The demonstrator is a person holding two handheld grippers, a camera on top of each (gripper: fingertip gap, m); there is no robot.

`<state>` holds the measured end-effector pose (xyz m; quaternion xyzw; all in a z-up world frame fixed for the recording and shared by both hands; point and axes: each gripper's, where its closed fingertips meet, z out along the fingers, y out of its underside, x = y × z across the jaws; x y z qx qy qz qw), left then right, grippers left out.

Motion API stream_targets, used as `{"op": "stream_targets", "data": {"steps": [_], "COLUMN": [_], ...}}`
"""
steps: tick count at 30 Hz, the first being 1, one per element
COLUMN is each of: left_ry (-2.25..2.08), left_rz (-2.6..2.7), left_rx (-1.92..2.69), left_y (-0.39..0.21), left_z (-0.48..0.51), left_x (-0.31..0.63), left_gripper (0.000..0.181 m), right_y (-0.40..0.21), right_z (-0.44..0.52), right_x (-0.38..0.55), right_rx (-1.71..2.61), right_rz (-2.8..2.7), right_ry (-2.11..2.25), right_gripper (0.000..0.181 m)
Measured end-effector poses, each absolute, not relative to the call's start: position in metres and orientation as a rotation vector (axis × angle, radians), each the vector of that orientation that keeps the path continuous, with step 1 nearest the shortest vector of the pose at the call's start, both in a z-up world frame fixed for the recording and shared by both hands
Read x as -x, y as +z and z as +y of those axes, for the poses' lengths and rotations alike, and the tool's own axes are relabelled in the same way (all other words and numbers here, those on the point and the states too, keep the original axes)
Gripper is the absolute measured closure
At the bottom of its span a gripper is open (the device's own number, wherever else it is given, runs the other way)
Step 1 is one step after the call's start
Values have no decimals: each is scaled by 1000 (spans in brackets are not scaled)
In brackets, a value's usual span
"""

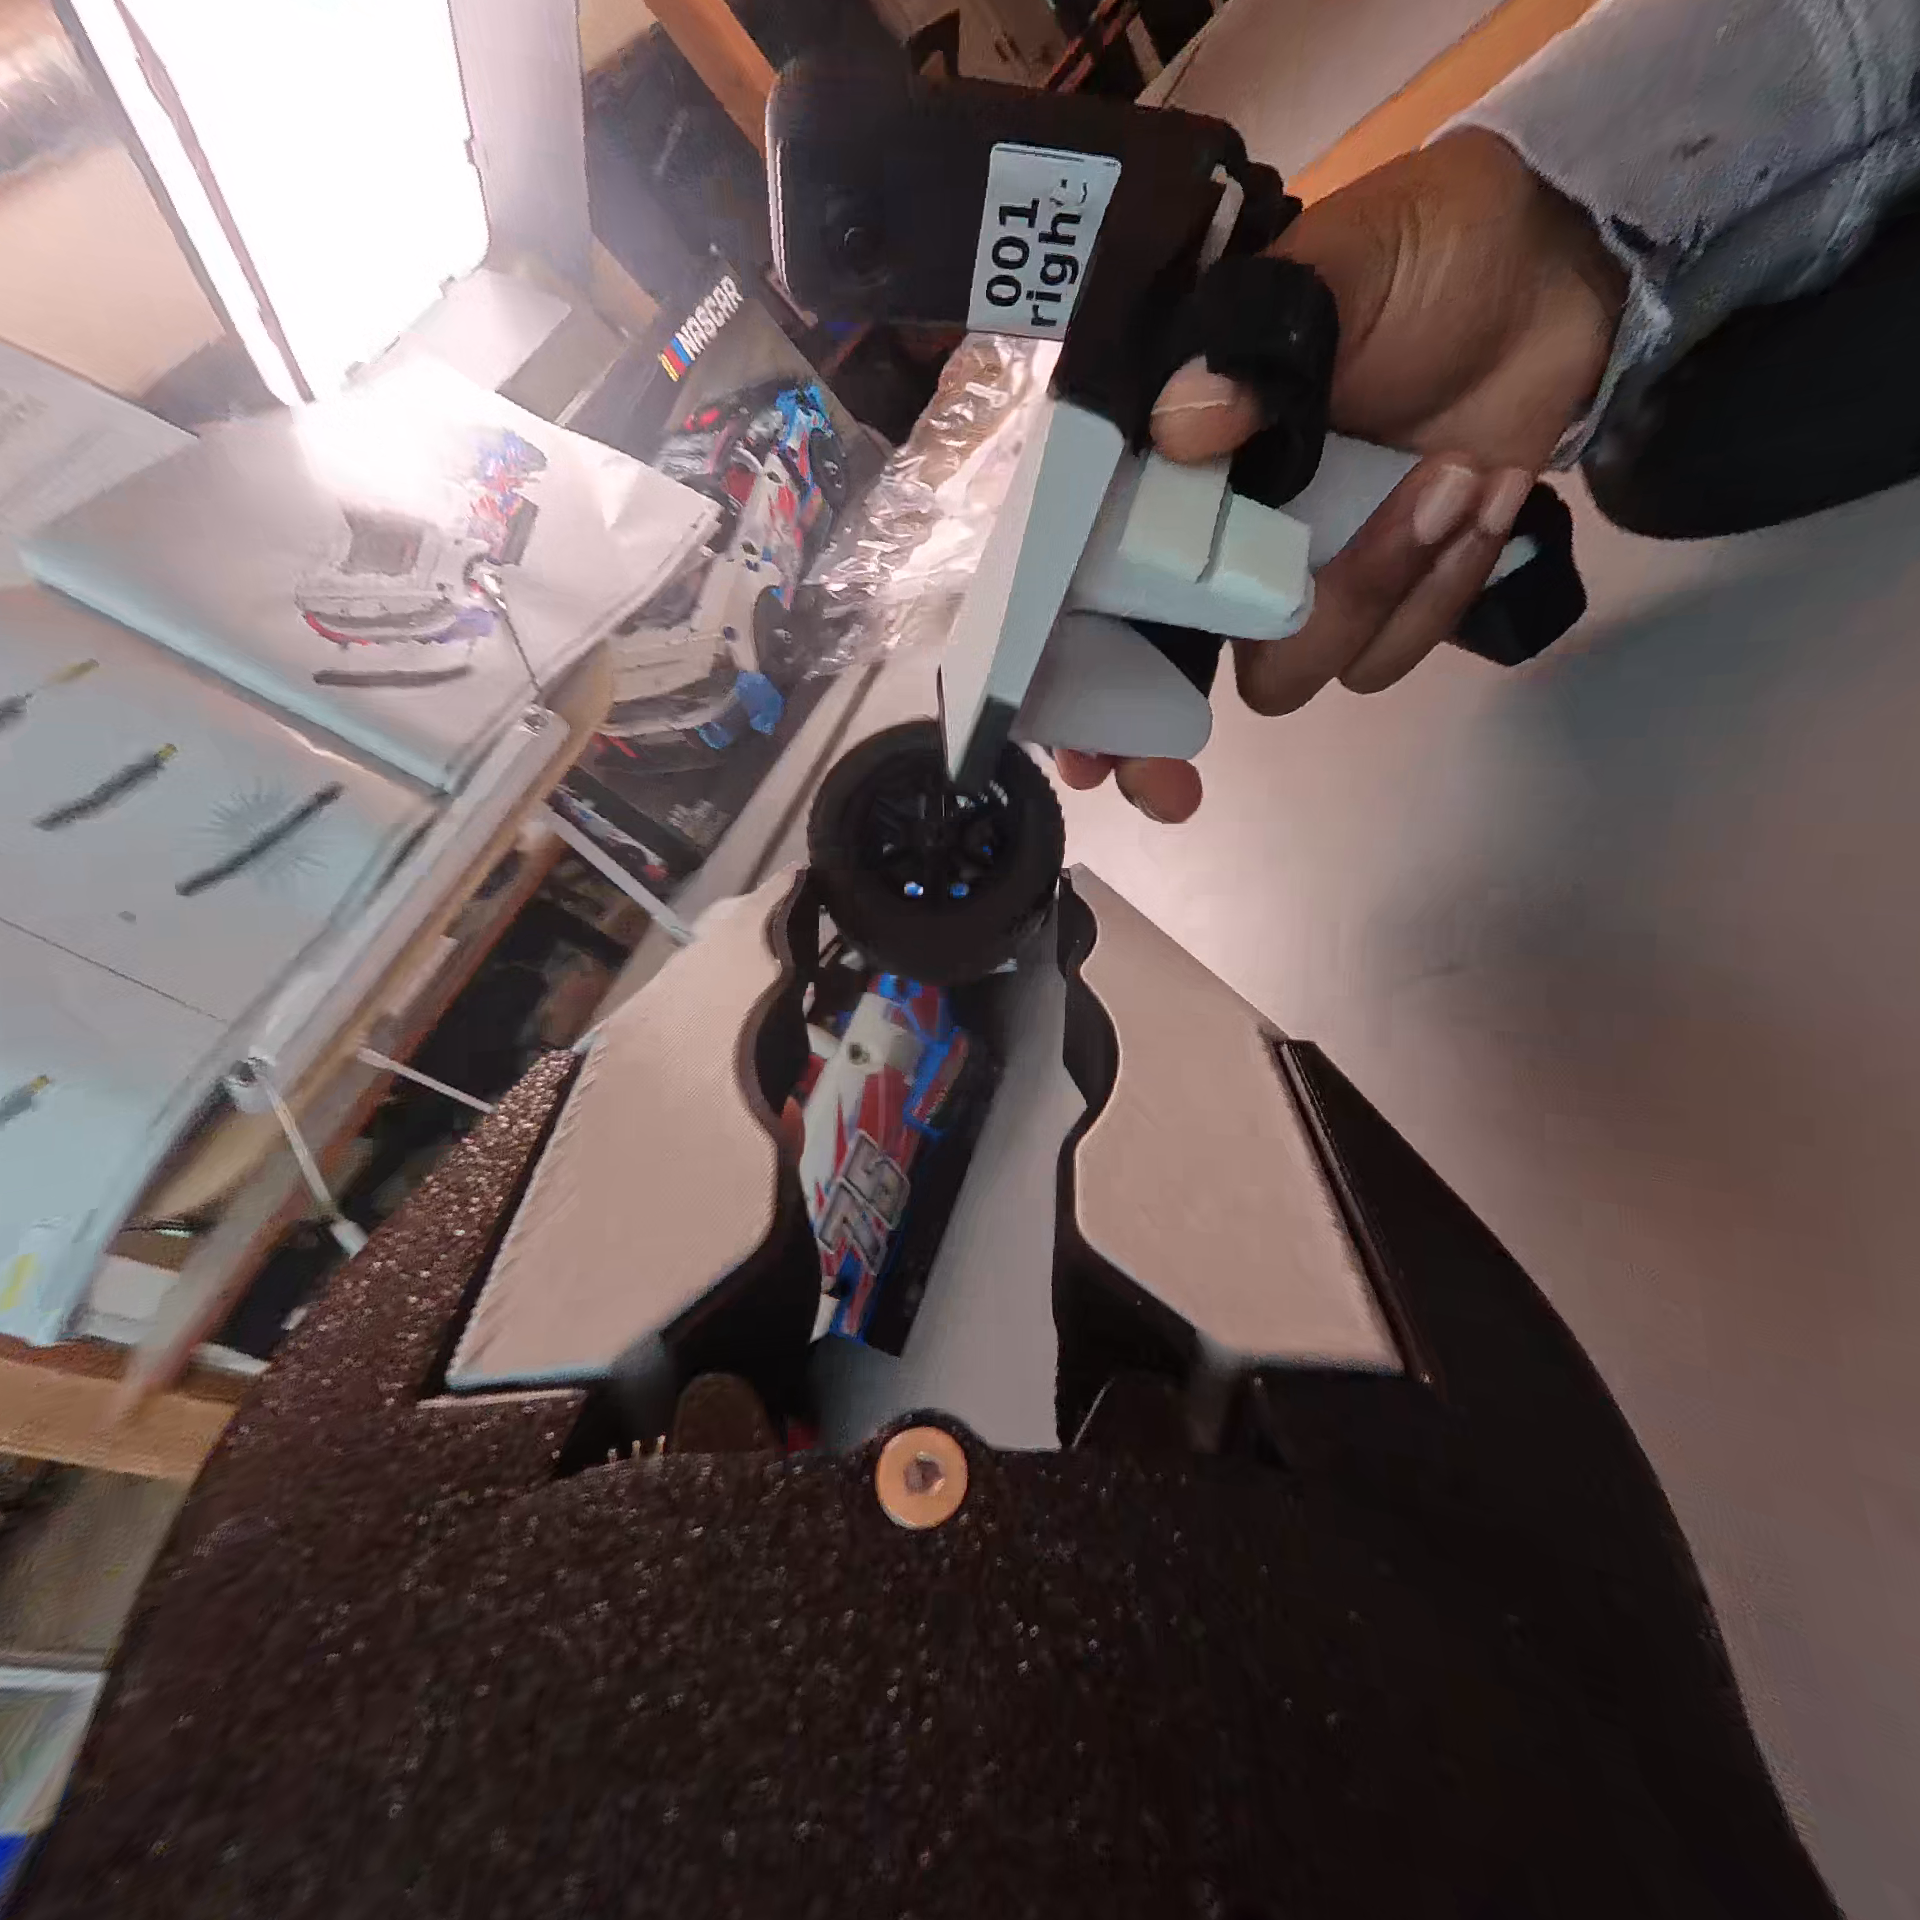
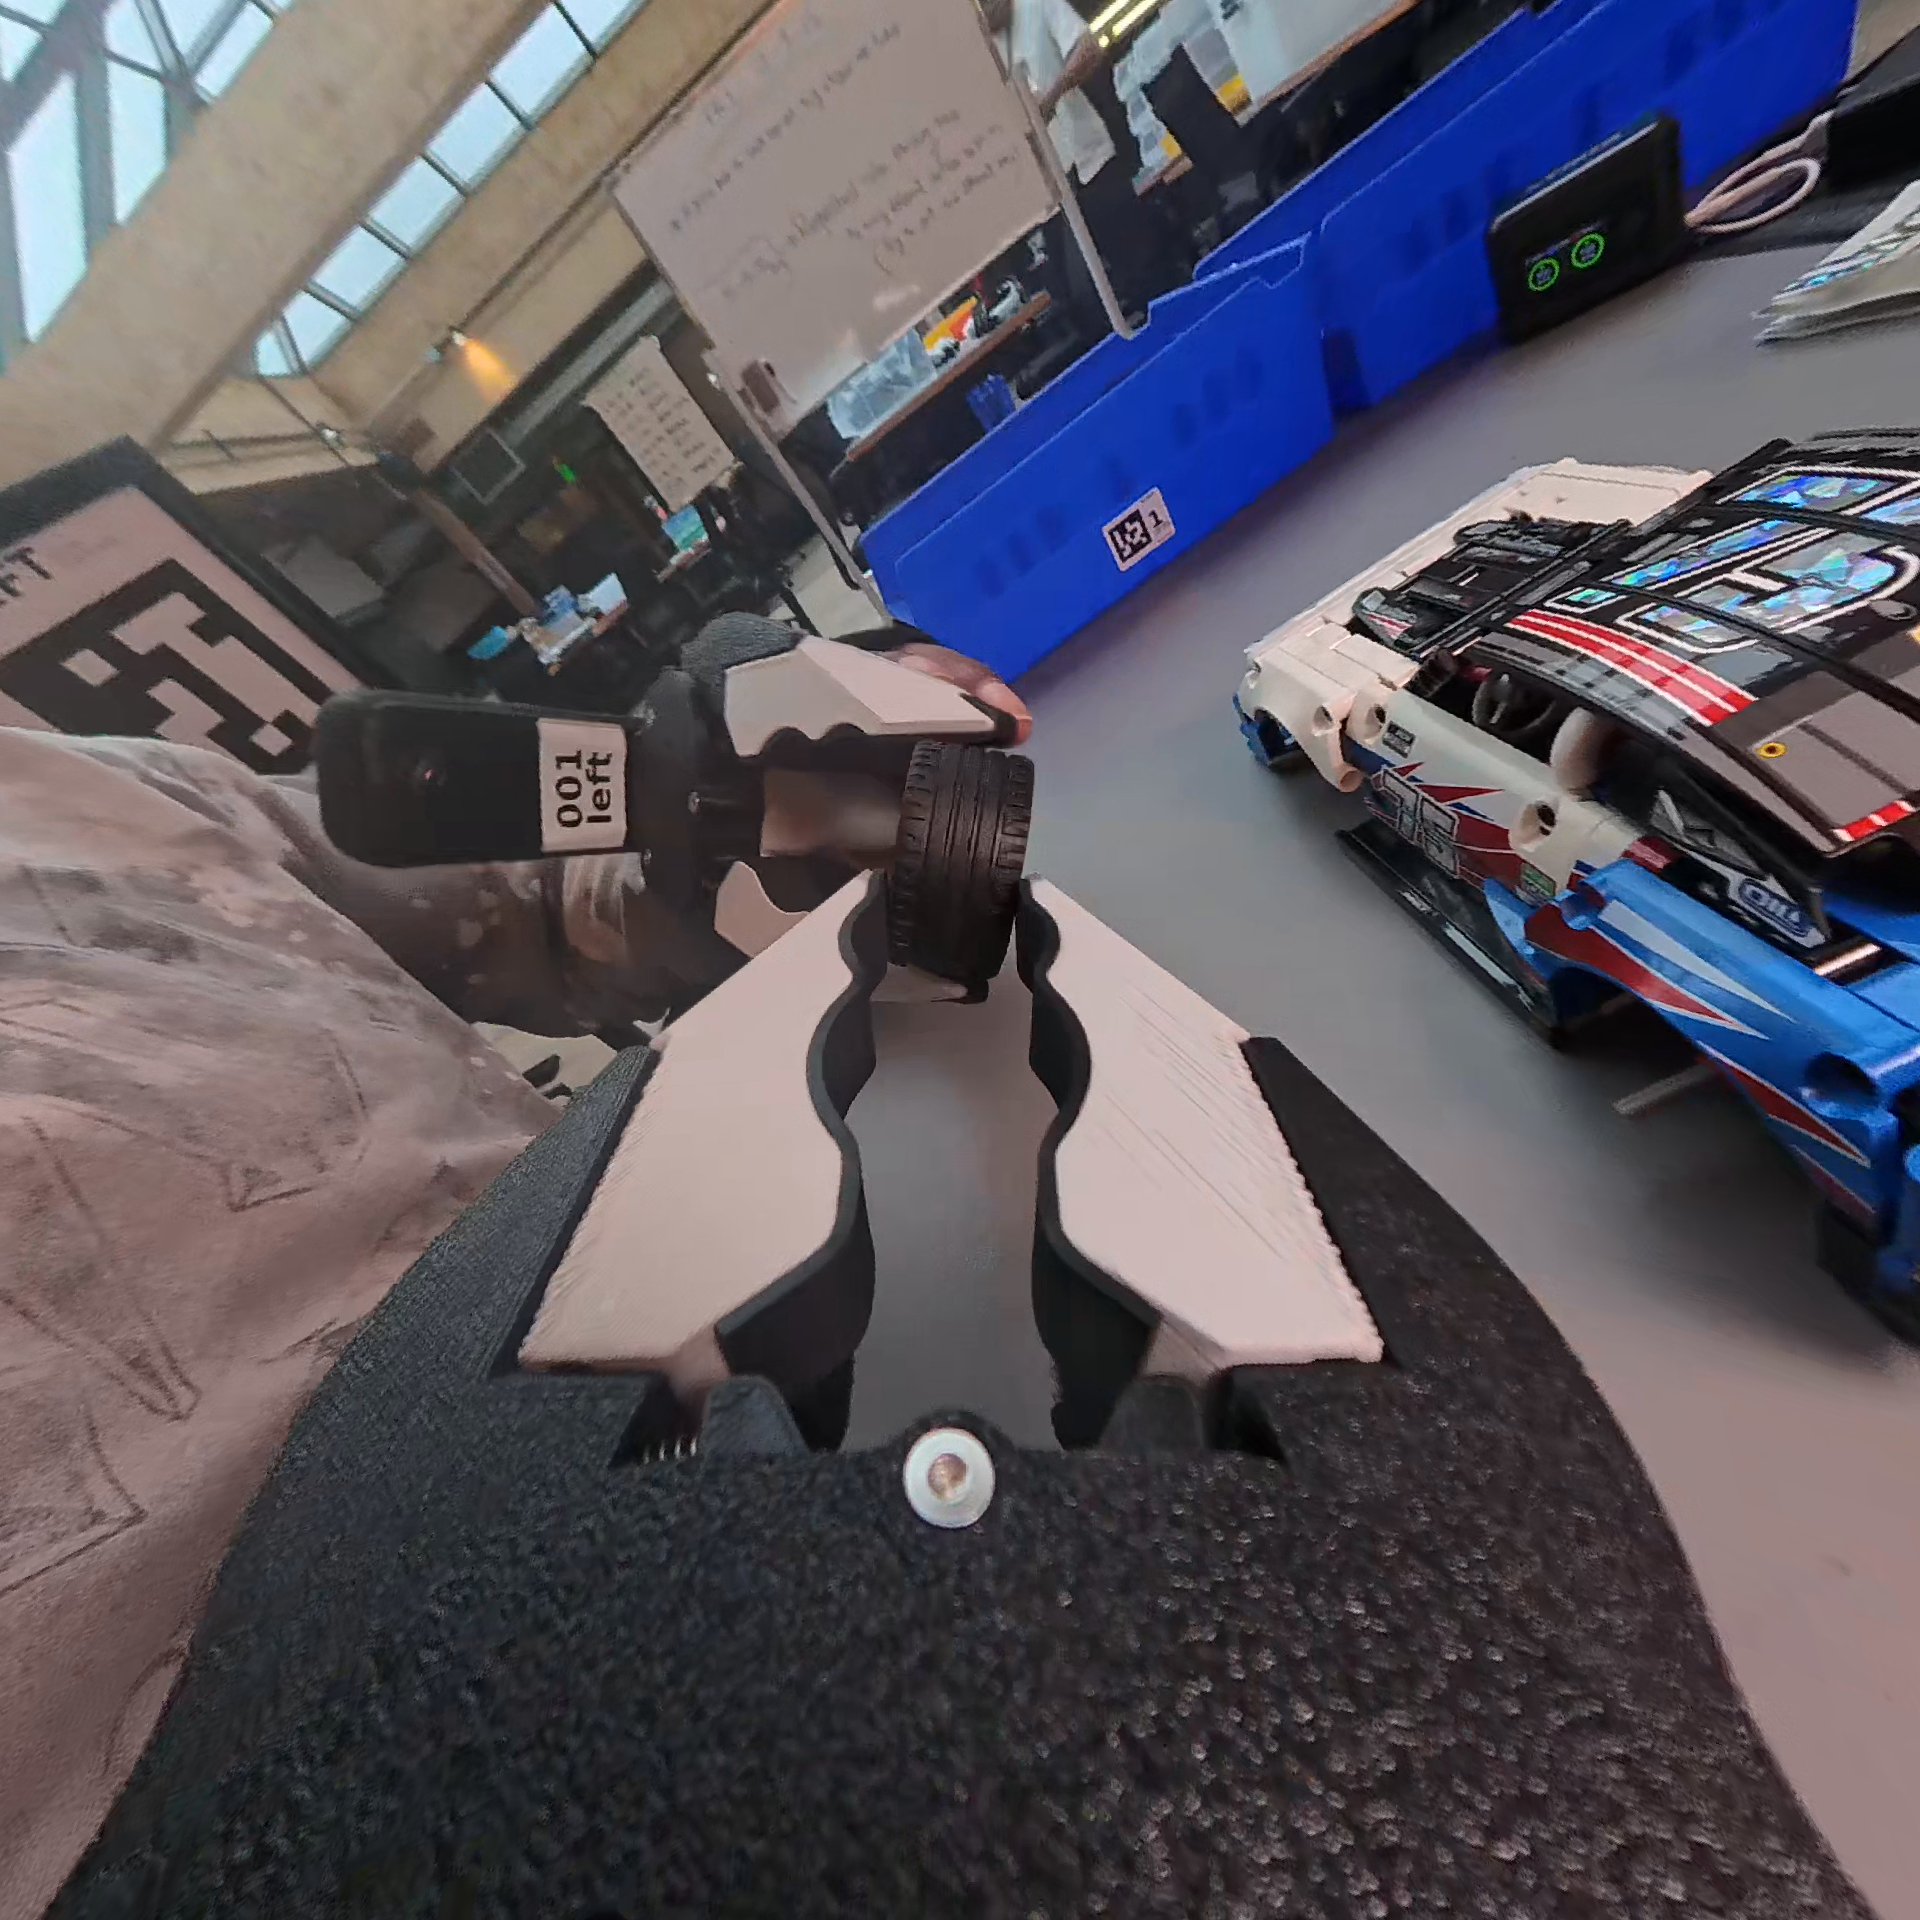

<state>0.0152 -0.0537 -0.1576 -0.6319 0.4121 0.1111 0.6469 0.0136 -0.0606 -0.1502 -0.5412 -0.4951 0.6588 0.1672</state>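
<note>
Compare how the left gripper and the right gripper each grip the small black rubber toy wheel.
The left gripper spans the black rubber wheel across its tread; the right gripper pinches it across its flat sides. The left gripper's view faces the hub, the right gripper's the tread. Both hold it at their fingertips, above the grey table.

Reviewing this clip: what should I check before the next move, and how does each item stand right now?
1. Left gripper closed on the black wheel: ok, its fingertips meet the tread on both sides.
2. Right gripper gripping the wheel: cannot tell. Its fingertips straddle the wheel's two faces, but contact is unclear.
3. Wheel off the table: ok, it appears held in the air.
4. Model car apart from both grippers: ok, it sits on the table to the right.
5. Car's wheel arches empty: cannot tell.
</note>
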Motion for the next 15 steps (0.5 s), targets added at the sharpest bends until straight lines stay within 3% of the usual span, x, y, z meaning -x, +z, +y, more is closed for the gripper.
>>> {"op": "stream_targets", "data": {"steps": [2,4,7,10,15], "left_ry": [3,-357,-763,-897,-1002], "left_rz": [871,761,612,596,542], "left_rx": [1563,1658,1653,1655,1633], "left_y": [-167,-168,-152,-148,-136], "left_z": [-54,-60,-70,-76,-80], "left_x": [-16,-20,-24,-31,-29], "left_gripper": [117,111,127,149,157], "right_y": [-140,-134,-134,-131,-129], "right_z": [-60,-57,-63,-72,-72], "right_x": [-18,-21,-23,-23,-26], "right_rx": [1505,1490,1450,1422,1382], "right_rz": [-1377,-1364,-1411,-1405,-1422], "right_ry": [1949,1949,1922,1987,2008], "right_gripper": [159,159,159,159,159]}}
